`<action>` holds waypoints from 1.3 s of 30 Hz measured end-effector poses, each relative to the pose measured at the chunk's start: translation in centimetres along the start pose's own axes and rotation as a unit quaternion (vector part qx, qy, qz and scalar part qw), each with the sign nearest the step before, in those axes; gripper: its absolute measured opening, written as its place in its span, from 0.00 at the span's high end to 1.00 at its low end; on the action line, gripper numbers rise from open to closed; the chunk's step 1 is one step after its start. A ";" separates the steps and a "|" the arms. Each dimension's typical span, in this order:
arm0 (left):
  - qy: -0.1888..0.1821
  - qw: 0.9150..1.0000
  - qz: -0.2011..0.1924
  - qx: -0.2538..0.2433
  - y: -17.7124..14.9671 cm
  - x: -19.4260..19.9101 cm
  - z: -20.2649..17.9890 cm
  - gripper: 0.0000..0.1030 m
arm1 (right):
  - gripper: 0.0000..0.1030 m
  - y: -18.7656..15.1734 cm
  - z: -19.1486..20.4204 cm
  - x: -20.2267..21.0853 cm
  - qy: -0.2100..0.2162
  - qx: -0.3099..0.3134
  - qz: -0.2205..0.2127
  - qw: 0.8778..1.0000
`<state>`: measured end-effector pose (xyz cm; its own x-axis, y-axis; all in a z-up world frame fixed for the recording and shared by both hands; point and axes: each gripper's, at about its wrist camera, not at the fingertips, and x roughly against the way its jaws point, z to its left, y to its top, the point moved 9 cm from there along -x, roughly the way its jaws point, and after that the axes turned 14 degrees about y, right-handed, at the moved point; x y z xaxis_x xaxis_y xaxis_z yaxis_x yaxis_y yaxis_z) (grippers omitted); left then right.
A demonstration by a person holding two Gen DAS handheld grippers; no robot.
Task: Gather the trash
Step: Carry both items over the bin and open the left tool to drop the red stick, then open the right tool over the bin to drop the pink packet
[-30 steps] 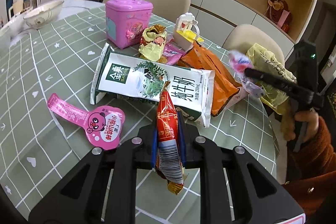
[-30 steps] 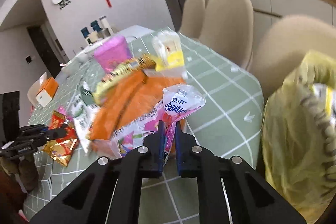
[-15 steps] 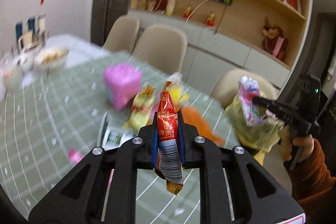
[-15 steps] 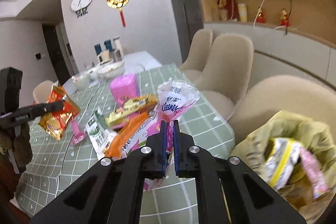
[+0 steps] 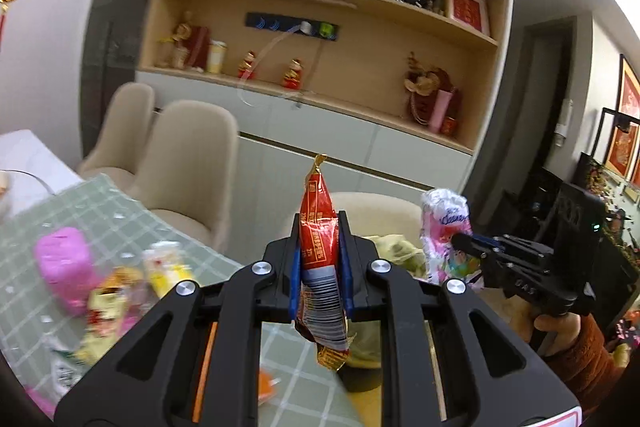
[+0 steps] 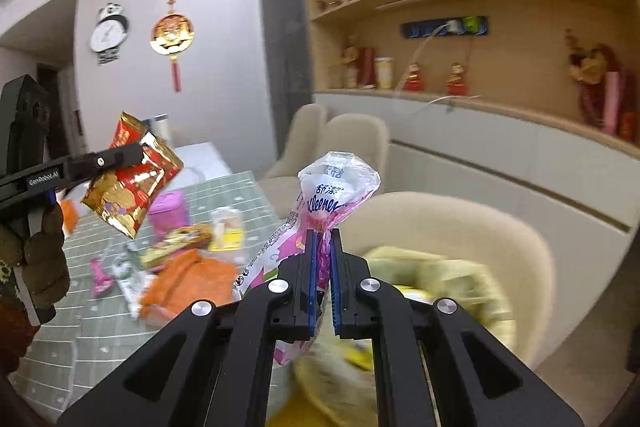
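Wooden shelves back a green checked table. Left gripper pinches a crinkly red foil wrapper; right gripper clamps a glossy tissue pack above a blurred, seemingly yellow bag.

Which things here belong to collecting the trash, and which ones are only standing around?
Part of the job:
- red snack wrapper, in the left gripper
- Kleenex tissue pack, in the right gripper
- yellow trash bag
- orange wrapper on the table

Only standing around:
- pink box
- panda clock
- beige chairs

Beige chairs — panda clock
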<state>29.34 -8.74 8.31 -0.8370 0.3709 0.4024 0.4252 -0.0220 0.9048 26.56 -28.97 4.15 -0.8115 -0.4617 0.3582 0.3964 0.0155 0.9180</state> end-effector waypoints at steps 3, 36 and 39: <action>-0.022 1.000 0.014 0.001 -0.2 -2.9 -2.7 0.86 | 0.93 0.2 -2.7 1.5 -0.034 -0.006 -0.002 0.999; -0.087 0.985 0.148 -0.016 -7.0 -15.3 -12.1 0.56 | 0.93 -3.3 -11.6 1.7 -0.092 -0.051 0.029 0.994; -0.073 0.988 0.138 -0.015 -6.8 -14.1 -10.6 0.55 | 0.93 -3.3 -11.0 0.7 -0.086 -0.047 0.036 0.995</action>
<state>34.62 -23.66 -2.03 -0.6312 0.4773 0.6114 0.6173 -0.1681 0.7686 29.36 -39.12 -0.53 -0.8379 -0.3040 0.4534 0.4876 -0.0434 0.8720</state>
